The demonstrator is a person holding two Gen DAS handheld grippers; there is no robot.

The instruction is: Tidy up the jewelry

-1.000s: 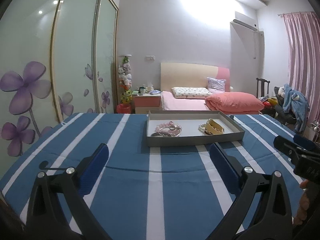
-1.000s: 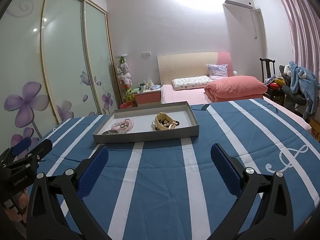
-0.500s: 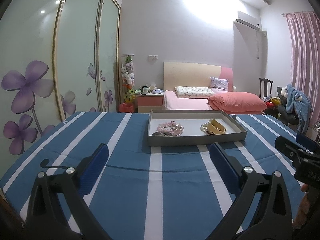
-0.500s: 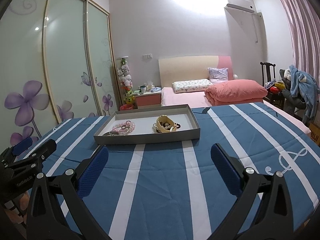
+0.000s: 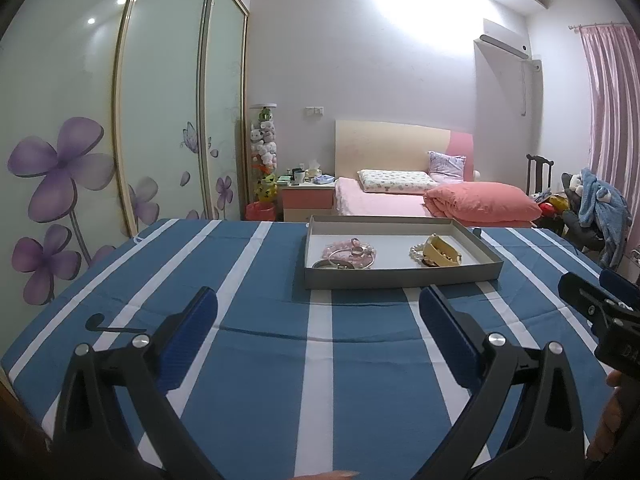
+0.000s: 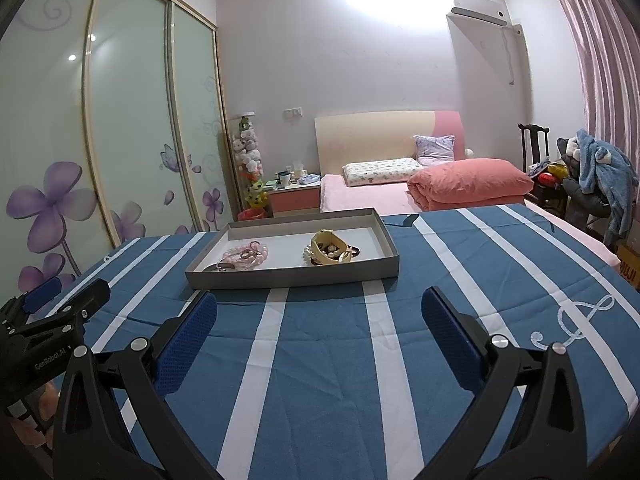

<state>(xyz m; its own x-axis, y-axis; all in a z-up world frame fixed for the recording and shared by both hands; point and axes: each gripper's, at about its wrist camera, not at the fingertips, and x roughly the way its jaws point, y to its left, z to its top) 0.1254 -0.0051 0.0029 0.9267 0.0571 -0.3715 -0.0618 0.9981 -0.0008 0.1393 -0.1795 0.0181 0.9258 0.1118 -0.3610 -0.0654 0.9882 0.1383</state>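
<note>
A shallow grey tray [image 5: 400, 278] [image 6: 294, 278] with a white floor sits on the blue striped cloth toward the far side. Inside, a heap of pink bead bracelets and metal rings [image 5: 351, 254] [image 6: 243, 258] lies on the left. A yellow pouch with pearls [image 5: 437, 255] [image 6: 330, 252] lies on the right. My left gripper [image 5: 318, 320] hovers open short of the tray, nothing between its blue pads. My right gripper [image 6: 319, 322] is likewise open and empty, short of the tray's right half. Each gripper shows at the other view's edge [image 5: 600, 306] [image 6: 56, 312].
The blue and white striped cloth [image 5: 260, 360] covers the table; its left edge drops off near a sliding wardrobe [image 5: 100, 140]. Behind the table stand a pink bed [image 5: 400, 200], a nightstand [image 5: 308, 196] and a chair with clothes [image 5: 596, 208]. A white treble clef mark [image 6: 576, 322] lies right.
Both views have tilted up a little, so the tray sits slightly lower and nearer in the frames. The grippers stay open and the jewelry has not moved.
</note>
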